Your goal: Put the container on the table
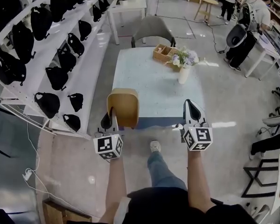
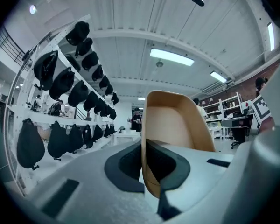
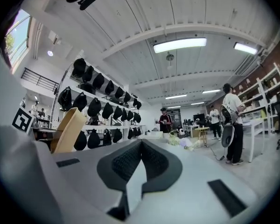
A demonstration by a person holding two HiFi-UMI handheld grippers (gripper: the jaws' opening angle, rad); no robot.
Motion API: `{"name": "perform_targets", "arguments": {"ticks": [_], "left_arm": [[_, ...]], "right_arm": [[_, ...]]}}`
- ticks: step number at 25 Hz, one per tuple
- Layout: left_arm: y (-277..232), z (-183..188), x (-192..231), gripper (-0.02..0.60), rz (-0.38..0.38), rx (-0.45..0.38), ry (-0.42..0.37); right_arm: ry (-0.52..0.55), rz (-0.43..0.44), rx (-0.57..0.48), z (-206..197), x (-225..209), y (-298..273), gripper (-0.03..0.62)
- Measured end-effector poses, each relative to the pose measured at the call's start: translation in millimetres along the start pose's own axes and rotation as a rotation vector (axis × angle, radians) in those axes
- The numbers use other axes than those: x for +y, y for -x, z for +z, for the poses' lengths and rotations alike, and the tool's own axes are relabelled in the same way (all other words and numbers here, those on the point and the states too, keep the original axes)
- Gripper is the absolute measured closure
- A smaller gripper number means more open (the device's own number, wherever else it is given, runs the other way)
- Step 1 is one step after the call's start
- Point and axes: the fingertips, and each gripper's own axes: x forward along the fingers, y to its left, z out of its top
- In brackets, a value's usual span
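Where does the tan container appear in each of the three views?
Head view: left of centre, tan container clamped by the left gripper.
Left gripper view: centre, its wall between the jaws.
Right gripper view: far left, tilted.
Shared landmark: the rack of black bags, at the left in every view.

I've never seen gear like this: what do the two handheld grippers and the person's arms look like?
The left gripper and right gripper are pale grey plastic, with tapering jaws lined in black textured pads. Each carries a white marker cube printed with black squares. No cables show. The person wears a dark top, forearms uncovered, and blue jeans.
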Motion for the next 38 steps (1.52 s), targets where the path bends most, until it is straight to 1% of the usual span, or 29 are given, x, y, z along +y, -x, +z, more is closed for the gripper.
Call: {"name": "perform_targets", "arguments": {"ticks": [3,7,10,13,18,23,32,35,38], "left_arm": [[-63.3,3.6,7.9,0.572,0.024,0.01,0.004],[-139.2,12.7,30.5,0.572,0.071,0.004,0.011],[-182.5,11.0,44.2,0.572,0.11,0.006,0.019],[-213.6,8.8,54.6,0.574,0.134,0.007,0.011],[-243.2,7.7,65.7,0.572,0.149,0.019,0.014],[-262.5,10.0,74.1,0.572,0.156,0.022,0.013],[-309.0,25.0,80.3,0.574,0.113,0.022,0.003],[-329.1,29.1,88.4,0.574,0.108,0.032,0.018],[-356.8,28.1,97.7,0.574,0.102,0.06,0.041]], "right_arm": [[-0.005,0.02,0.008,5.1,-26.0,-69.4,0.595],[0.014,0.062,0.018,9.8,-43.8,-159.3,0.595],[0.009,0.088,0.028,5.4,-56.8,-212.3,0.595],[0.008,0.115,0.023,5.3,-62.7,-251.8,0.595],[0.024,0.146,0.02,10.8,-62.7,-291.4,0.595],[0.025,0.164,0.013,17.1,-59.3,-316.1,0.595],[0.026,0.184,0.006,29.4,-48.2,-359.4,0.595],[0.023,0.203,0.006,33.4,-37.2,-381.6,0.595],[0.02,0.226,0.009,34.3,-24.6,-409.9,0.595]]}}
